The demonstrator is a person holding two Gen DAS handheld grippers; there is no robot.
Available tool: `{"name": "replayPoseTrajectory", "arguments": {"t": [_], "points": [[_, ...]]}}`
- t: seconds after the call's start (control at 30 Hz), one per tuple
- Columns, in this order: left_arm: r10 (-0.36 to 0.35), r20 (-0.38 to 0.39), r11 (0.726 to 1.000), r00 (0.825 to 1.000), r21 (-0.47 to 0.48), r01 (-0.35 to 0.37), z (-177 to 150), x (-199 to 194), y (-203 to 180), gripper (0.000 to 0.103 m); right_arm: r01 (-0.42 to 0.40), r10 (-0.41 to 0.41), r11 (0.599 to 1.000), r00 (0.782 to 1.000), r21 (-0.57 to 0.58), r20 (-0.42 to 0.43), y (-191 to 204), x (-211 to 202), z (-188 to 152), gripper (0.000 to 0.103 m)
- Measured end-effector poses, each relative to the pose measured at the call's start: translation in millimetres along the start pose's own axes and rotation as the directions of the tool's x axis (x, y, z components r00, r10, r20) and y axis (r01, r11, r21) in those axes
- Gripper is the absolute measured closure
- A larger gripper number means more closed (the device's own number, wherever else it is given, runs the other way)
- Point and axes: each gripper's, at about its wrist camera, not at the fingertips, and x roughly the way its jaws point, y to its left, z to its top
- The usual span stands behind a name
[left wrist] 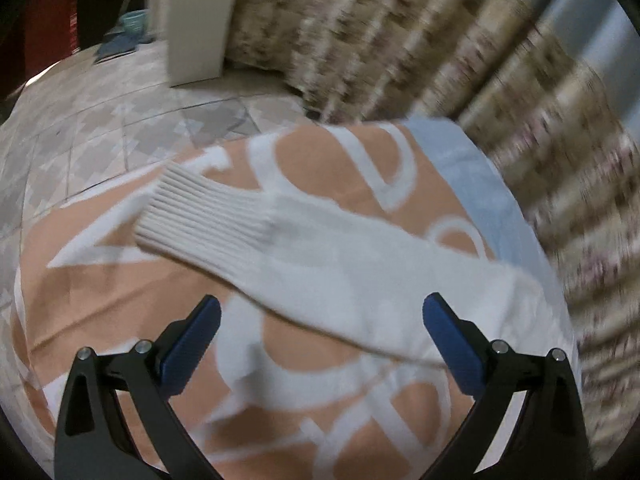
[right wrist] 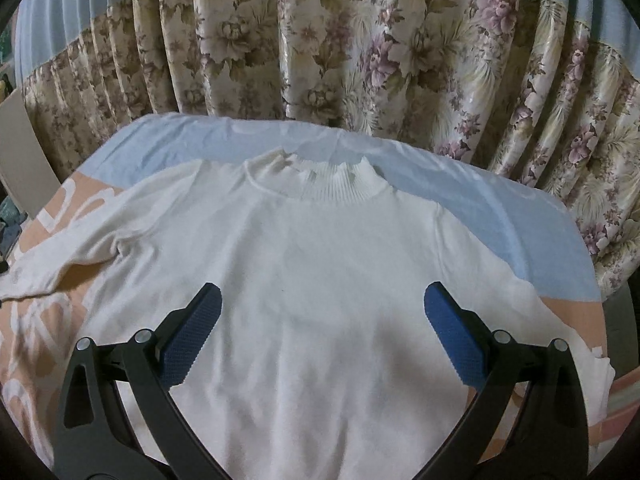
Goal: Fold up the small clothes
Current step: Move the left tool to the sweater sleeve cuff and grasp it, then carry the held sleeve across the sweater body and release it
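A small white knit sweater (right wrist: 320,272) lies flat, front up, on a peach, white and blue patterned cloth (right wrist: 500,216), its ribbed collar (right wrist: 332,188) at the far side. My right gripper (right wrist: 322,300) is open and empty, hovering over the sweater's chest. In the left wrist view the sweater's left sleeve (left wrist: 280,240) stretches out to the left, ending in a ribbed cuff (left wrist: 192,216). My left gripper (left wrist: 322,312) is open and empty just above the sleeve's upper part. The view is motion-blurred.
Floral curtains (right wrist: 360,48) hang close behind the cloth-covered surface. Tiled floor (left wrist: 100,128) and a white panel (left wrist: 196,20) lie beyond the surface's left edge (left wrist: 120,184). The sweater's right sleeve (right wrist: 560,328) reaches the right edge.
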Motion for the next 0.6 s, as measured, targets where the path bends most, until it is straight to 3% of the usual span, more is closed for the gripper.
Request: {"name": "replayPoseTrajectory", "arguments": {"t": [0.13,0.23,0.4,0.43,0.47,0.53,0.6], "points": [[0.035,0.005,0.999,0.999,-0.031,-0.035,10,8,15,0.005,-0.002,0.002,1.0,1.0,-0.007,-0.015,1,7,-3,0.003],[0.025,-0.024,0.998,0.999,-0.063,-0.026,14,19,25,0.033,0.006,-0.006,1.0,1.0,-0.02,-0.02,3,11,-3,0.003],[0.032,-0.022,0.997,0.999,-0.064,-0.034,16,25,35,0.053,0.012,-0.012,1.0,1.0,-0.019,-0.027,0,15,-5,0.003],[0.035,-0.012,0.998,0.999,-0.054,-0.036,17,26,35,0.061,0.013,-0.013,1.0,0.999,-0.017,-0.03,0,16,-5,0.003],[0.035,-0.009,0.998,0.999,-0.048,-0.036,18,26,35,0.076,0.014,-0.015,1.0,0.999,-0.014,-0.031,-1,17,-6,0.003],[0.023,-0.022,0.999,0.999,-0.047,-0.024,21,31,37,0.087,0.014,-0.014,1.0,0.999,-0.009,-0.035,-2,18,-7,0.003],[0.006,-0.034,0.999,0.999,-0.051,-0.008,23,34,39,0.092,0.014,-0.014,1.0,0.999,-0.007,-0.041,-2,19,-8,0.003]]}}
